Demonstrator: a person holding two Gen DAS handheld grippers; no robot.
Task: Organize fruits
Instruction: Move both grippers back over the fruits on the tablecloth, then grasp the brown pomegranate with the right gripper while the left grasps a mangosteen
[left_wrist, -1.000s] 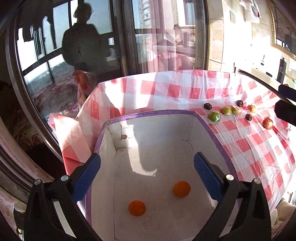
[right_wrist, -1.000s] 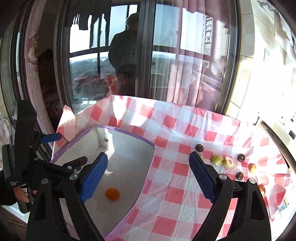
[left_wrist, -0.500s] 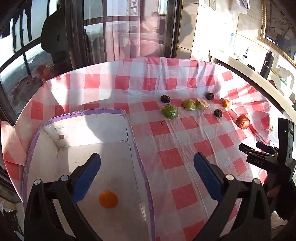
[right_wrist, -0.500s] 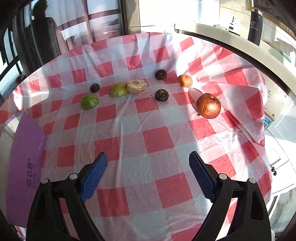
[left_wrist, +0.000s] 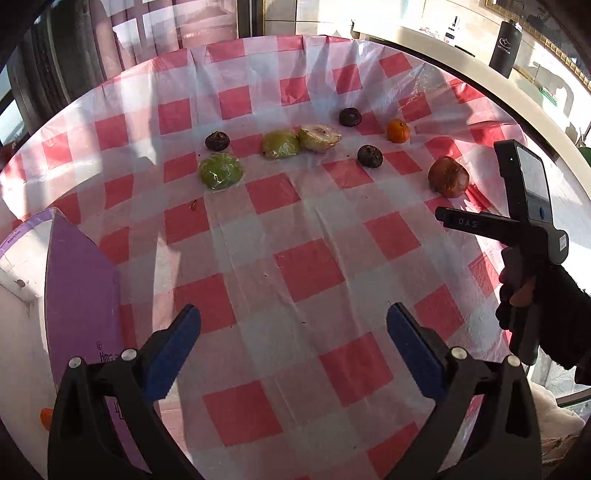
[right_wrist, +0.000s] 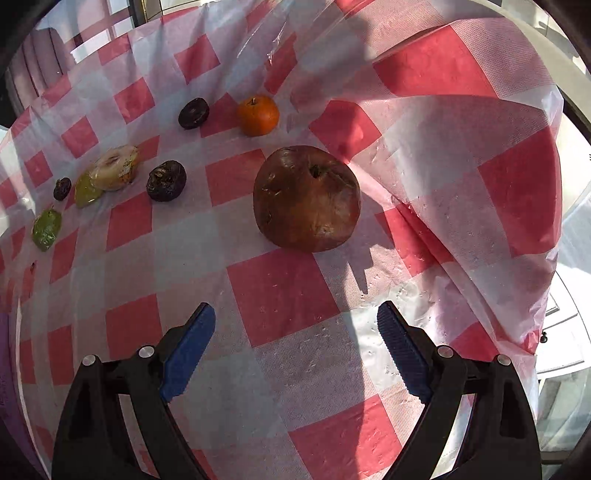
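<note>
A large brown-red pomegranate (right_wrist: 306, 197) lies on the red-and-white checked cloth just ahead of my right gripper (right_wrist: 295, 325), which is open and empty. Beyond it sit a small orange (right_wrist: 258, 115), two dark round fruits (right_wrist: 166, 181) (right_wrist: 193, 113), a pale wrapped fruit (right_wrist: 114, 168) and green wrapped fruits (right_wrist: 47, 229). My left gripper (left_wrist: 293, 325) is open over bare cloth, well short of the same row: green fruit (left_wrist: 220, 171), pomegranate (left_wrist: 448, 176), orange (left_wrist: 398, 130). The white box with a purple rim (left_wrist: 79, 280) is at the left, an orange (left_wrist: 46, 418) inside.
In the left wrist view a gloved hand (left_wrist: 535, 306) holds the right gripper's body at the right. The cloth bunches up in a raised fold (right_wrist: 461, 129) right of the pomegranate. The table edge drops off at the right. A dark bottle (left_wrist: 504, 44) stands on the far counter.
Both grippers have swung right, away from the box toward the fruit row. The right gripper has closed in on the pomegranate. Both stay open.
</note>
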